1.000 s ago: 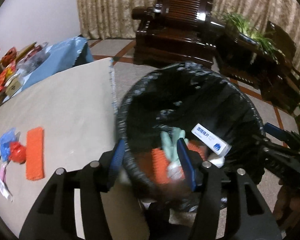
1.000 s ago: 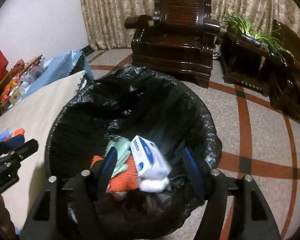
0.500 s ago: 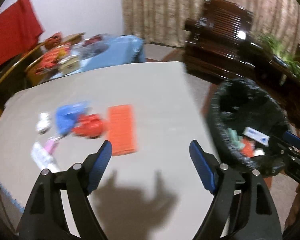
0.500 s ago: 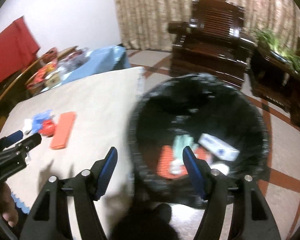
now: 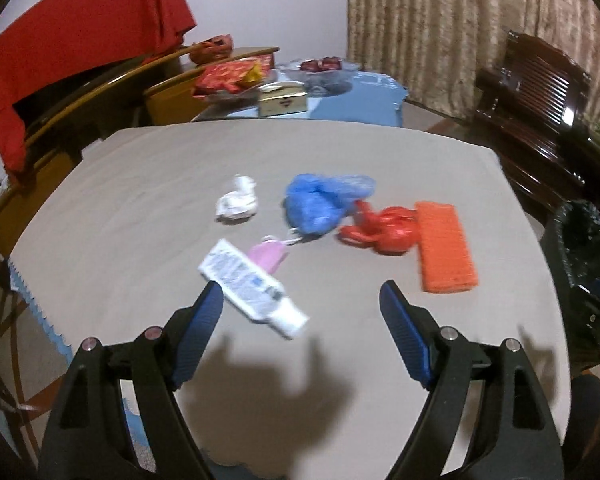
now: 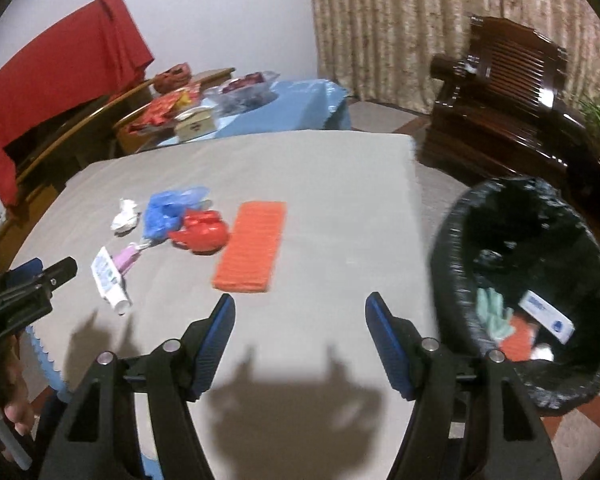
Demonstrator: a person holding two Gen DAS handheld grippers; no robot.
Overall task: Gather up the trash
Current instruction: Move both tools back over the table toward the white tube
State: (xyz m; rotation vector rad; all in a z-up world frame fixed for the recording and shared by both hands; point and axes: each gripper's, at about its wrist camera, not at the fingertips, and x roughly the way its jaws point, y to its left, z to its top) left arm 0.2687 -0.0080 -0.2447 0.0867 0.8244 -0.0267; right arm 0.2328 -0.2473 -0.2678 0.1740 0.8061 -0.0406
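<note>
Trash lies on the grey table: a white tube, a pink packet, a white crumpled paper, a blue plastic bag, a red plastic bag and an orange sponge cloth. My left gripper is open and empty just above the tube's near end. My right gripper is open and empty, in front of the orange cloth. The black-lined bin stands to its right with several items inside.
A dark wooden armchair stands behind the bin. A blue-covered table with boxes and snacks is at the back. A red cloth hangs over a wooden chair at the left. The table's near-left edge has a blue scalloped trim.
Both grippers have swung left, away from the bin and over the table. The left gripper now faces the trash pile. Both stay open and empty.
</note>
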